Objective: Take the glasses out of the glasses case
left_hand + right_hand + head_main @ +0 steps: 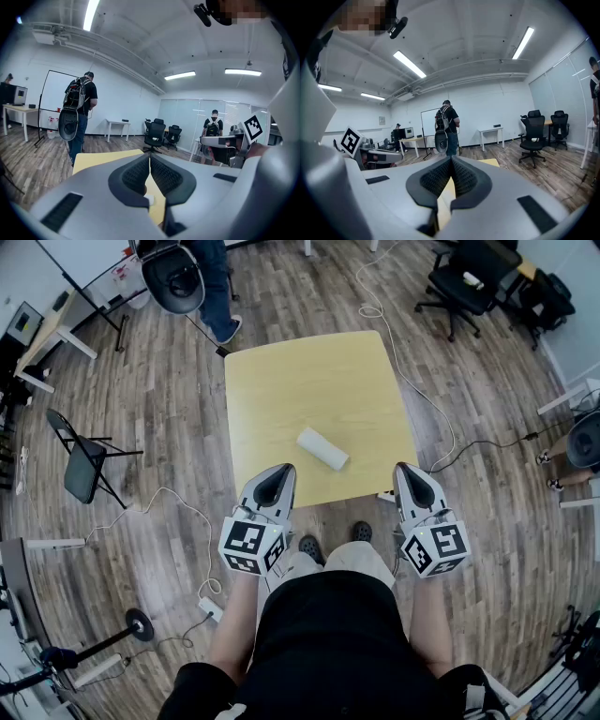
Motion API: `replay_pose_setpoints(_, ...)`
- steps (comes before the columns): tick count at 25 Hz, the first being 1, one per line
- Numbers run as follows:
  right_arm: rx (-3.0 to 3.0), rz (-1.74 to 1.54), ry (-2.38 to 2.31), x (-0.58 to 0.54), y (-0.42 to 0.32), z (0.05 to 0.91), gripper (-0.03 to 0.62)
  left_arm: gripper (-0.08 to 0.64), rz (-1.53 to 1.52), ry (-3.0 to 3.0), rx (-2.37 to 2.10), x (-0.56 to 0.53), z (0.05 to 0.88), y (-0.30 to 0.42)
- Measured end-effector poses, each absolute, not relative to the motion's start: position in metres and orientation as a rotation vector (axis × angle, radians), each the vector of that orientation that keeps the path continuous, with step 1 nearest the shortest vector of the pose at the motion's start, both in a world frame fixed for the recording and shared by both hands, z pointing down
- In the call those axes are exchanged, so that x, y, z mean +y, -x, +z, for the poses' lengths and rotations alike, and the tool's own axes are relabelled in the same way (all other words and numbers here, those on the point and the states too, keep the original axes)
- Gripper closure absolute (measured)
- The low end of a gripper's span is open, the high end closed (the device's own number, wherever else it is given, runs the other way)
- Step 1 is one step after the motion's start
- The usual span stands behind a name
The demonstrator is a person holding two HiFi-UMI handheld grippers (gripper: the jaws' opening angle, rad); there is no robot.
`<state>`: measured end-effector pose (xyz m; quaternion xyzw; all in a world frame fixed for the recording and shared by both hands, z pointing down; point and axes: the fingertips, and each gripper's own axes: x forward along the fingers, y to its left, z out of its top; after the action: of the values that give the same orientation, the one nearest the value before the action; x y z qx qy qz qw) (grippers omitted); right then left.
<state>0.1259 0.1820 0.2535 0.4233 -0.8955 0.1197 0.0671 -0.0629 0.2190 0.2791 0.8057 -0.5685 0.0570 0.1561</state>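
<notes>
- Open office, wood-plank floor, small yellow table (319, 390) in the middle, bare except for the task's item.
- Glasses case (322, 448): white, closed, lying slantwise on the table's near half, roughly midway between both tools. No glasses visible, presumably inside.
- Left gripper (280, 470): jaws pressed together on nothing, held at the table's near edge, apart from the case.
- Right gripper (406, 469): likewise closed and empty, by the table's near right corner, apart from the case.
- Probable reason for the pose: parked either side of the case, pointing slightly down at the table, ready to approach. Looks like a start stance, task not yet begun. Central case reachable from both sides.
- Head view only: case position, table outline, spacing of both tools, floor cable (412, 381), folding chair (84, 465).
- Gripper views only: pad contact at the tips, upright person with backpack (446, 123) beside a whiteboard (429, 123), office chairs (533, 131), ceiling lights.
- Left gripper view: pale speck low between the pads, possibly the case, unconfirmed. No case in the right gripper view.
</notes>
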Motion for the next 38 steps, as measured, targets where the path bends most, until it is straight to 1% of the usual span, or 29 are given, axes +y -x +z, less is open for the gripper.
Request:
replay_pose_setpoints(12, -2.693, 0.33, -1.288, 0.193, -0.121, 0.252, 0.578, 0.534, 0.167, -2.324, -1.595, 0.222, 0.279, 0.06)
replay_pose_setpoints(22, -2.714, 0.428, -1.259, 0.203, -0.114, 0.27, 0.575, 0.534, 0.202, -2.293, -1.547, 0.225, 0.308, 0.062)
replay_pose_setpoints(31, -2.705, 0.481, -1.196, 0.15, -0.107, 0.284, 0.575, 0.534, 0.228, -2.235, -1.562, 0.186, 0.322, 0.065)
replay_pose_setpoints(38, -2.762, 0.505, -1.084, 0.09, -0.09, 0.278, 0.575, 0.534, 0.233, -2.172, -1.597, 0.139, 0.321, 0.067)
